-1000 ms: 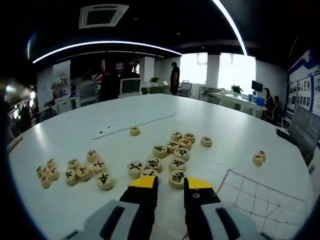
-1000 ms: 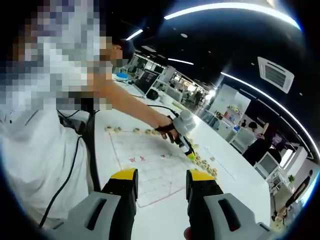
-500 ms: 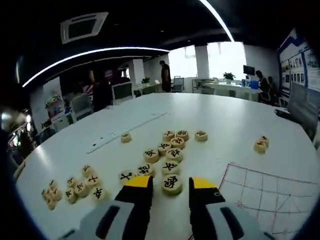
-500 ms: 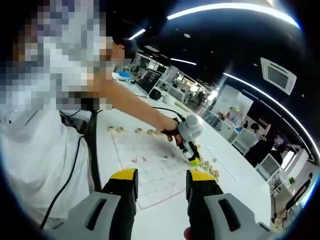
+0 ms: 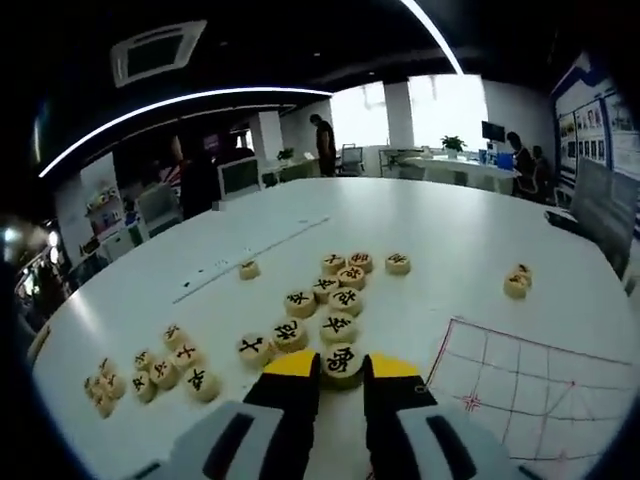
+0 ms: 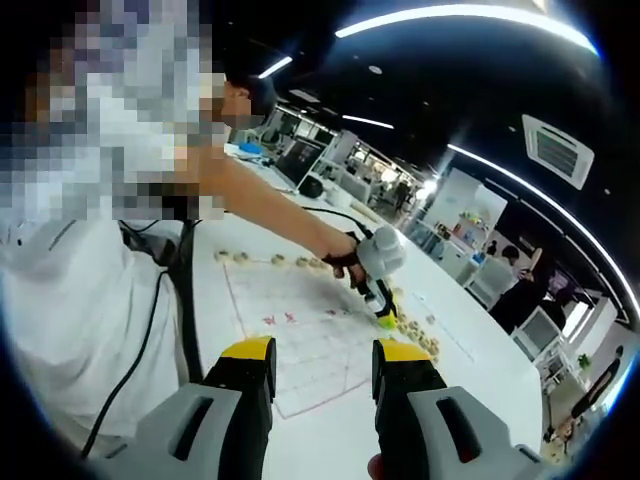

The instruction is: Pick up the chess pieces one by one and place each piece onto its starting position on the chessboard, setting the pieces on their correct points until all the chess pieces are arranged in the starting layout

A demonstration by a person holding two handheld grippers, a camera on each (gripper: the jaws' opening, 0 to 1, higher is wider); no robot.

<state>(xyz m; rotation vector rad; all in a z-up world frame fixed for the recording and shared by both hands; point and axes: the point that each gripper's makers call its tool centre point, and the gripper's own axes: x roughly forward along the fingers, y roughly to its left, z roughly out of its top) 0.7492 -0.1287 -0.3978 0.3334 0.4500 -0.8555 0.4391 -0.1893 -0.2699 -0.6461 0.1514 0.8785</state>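
Round wooden chess pieces with black characters lie loose on the white table (image 5: pixel 450 230). My left gripper (image 5: pixel 341 374) has its yellow-tipped jaws shut on the nearest chess piece (image 5: pixel 341 358), which rests on the table at the front of the middle cluster (image 5: pixel 335 300). The paper chessboard (image 5: pixel 530 390) with red lines lies just right of it. In the right gripper view the left gripper (image 6: pixel 383 312) is held by a person's hand over the board's far side. My right gripper (image 6: pixel 325 365) hovers open above the chessboard (image 6: pixel 300 345), holding nothing.
Another group of pieces (image 5: pixel 160 365) lies to the left, a pair (image 5: pixel 516 283) to the right, a single one (image 5: pixel 249 269) farther back. A row of pieces (image 6: pixel 270 261) lines the board's far edge. The person's body (image 6: pixel 90 330) is at the left.
The left gripper has moved forward so the nearest piece sits between its jaws, and the jaws have closed onto it. The right gripper has stayed still.
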